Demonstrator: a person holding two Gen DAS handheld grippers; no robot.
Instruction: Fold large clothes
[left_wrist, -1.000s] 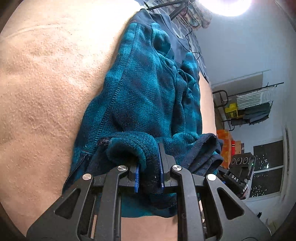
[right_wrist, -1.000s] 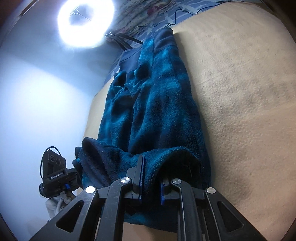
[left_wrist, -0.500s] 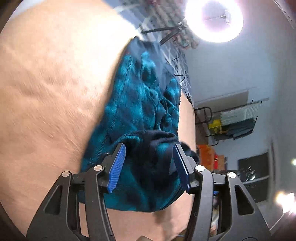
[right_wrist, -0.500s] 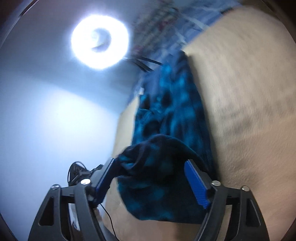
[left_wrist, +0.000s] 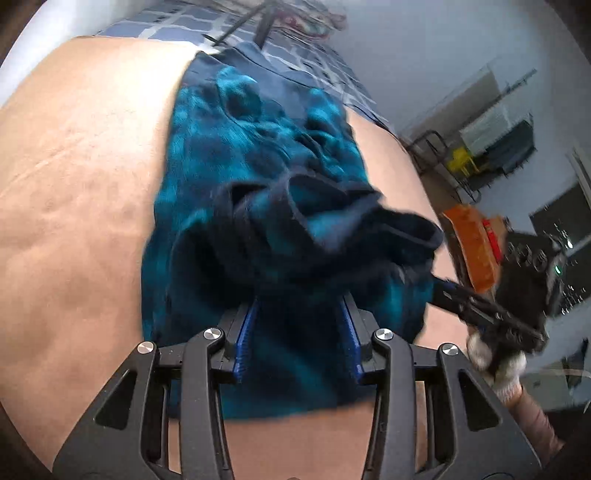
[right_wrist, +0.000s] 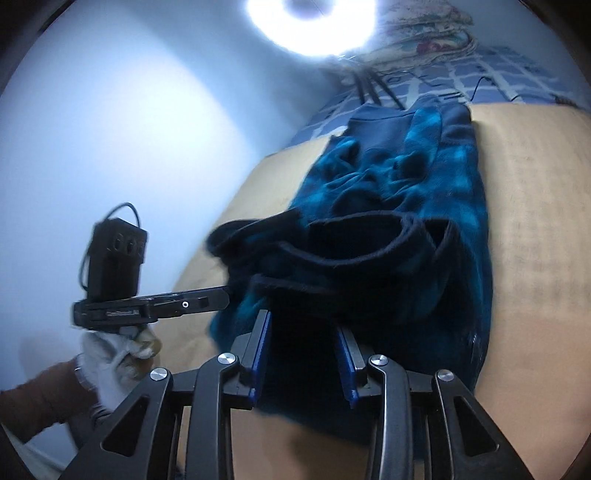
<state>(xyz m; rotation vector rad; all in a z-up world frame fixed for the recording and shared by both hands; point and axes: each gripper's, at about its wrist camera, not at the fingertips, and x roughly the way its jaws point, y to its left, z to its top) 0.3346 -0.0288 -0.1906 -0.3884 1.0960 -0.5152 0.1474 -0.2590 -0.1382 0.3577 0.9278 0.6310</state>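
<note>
On the tan bed cover: scene is laid out as below.
Garment: teal-and-navy fleece jacket (left_wrist: 258, 177) is spread lengthwise on the tan fuzzy cover (left_wrist: 74, 184), far end towards a blue checked sheet (left_wrist: 177, 26); near hem is bunched into a raised navy-edged fold (right_wrist: 362, 236).
Left gripper: black two-finger tongs with blue pads (left_wrist: 297, 334) are seen low in the left wrist view, over the near hem; jaws partly apart, having just been closing after a wider spread; dark fleece is seen between the pads, but whether the pads press on it cannot be told, blur and shadow.
Right gripper: matching black tongs with blue pads (right_wrist: 303, 360) are seen low in the right wrist view over the same near hem; jaws partly apart, also just been closing; fleece lies between them, contact with the pads cannot be told.
Cross views: right gripper is seen at the right edge of the left wrist view, tip at the fold, held by a white-gloved hand (left_wrist: 495, 362); left gripper is seen at left of the right wrist view, tip touching the fold's edge, held by a white-gloved hand (right_wrist: 110, 354) with a brown sleeve (right_wrist: 40, 398).
Background: bright ring light (right_wrist: 310, 26) above; orange box (left_wrist: 472, 247) and dark rack (left_wrist: 498, 144) to the right.
</note>
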